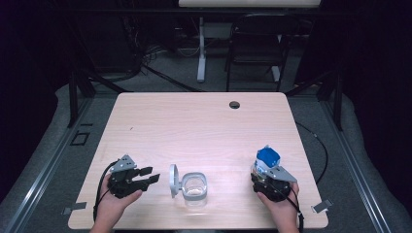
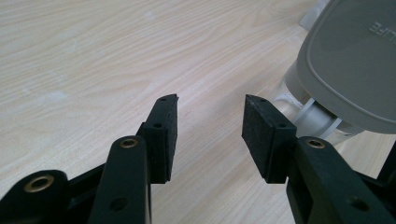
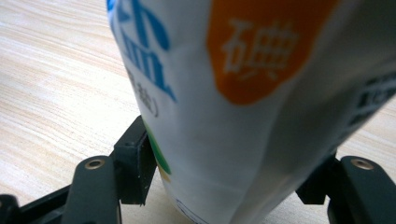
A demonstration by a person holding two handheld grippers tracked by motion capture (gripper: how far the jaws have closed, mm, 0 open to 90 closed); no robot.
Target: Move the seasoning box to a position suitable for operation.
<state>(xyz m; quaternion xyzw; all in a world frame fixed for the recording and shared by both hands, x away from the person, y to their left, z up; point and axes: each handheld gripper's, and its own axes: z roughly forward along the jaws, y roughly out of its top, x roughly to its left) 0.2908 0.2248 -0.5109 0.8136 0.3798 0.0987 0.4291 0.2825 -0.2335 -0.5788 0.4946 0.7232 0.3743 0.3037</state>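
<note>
Seen from above: a pale wood-grain worktop point(image 1: 194, 121) with rounded corners and a small dark round cable hole point(image 1: 234, 104) near its far edge.

Near the front edge, a little left of centre: a clear, square-shouldered glass container point(image 1: 196, 188) standing upright, its grey hinged lid point(image 1: 173, 180) swung open and standing on edge at the container's left side.

Close to the front left corner: the left gripper point(image 1: 147, 175), black with a grey three-cornered plate on top, held in a hand point(image 1: 114, 206) and aimed at the lid, just beside it without touching. In the left gripper view, black padded fingers point(image 2: 163, 133) spread wide apart with bare wood between them, the grey lid point(image 2: 355, 60) off to the upper right.

Close to the front right corner: the right gripper point(image 1: 264, 171), held in the other hand point(image 1: 279, 206), pinching a soft white pouch with a blue top, blue lettering and an orange patch point(image 1: 267, 160). Pouch upright, near the right edge, well apart from the glass container. In the right gripper view, both black pads point(image 3: 135, 163) pressed against the pouch's point(image 3: 243, 116) lower sides, the pouch looming large between them.
</note>
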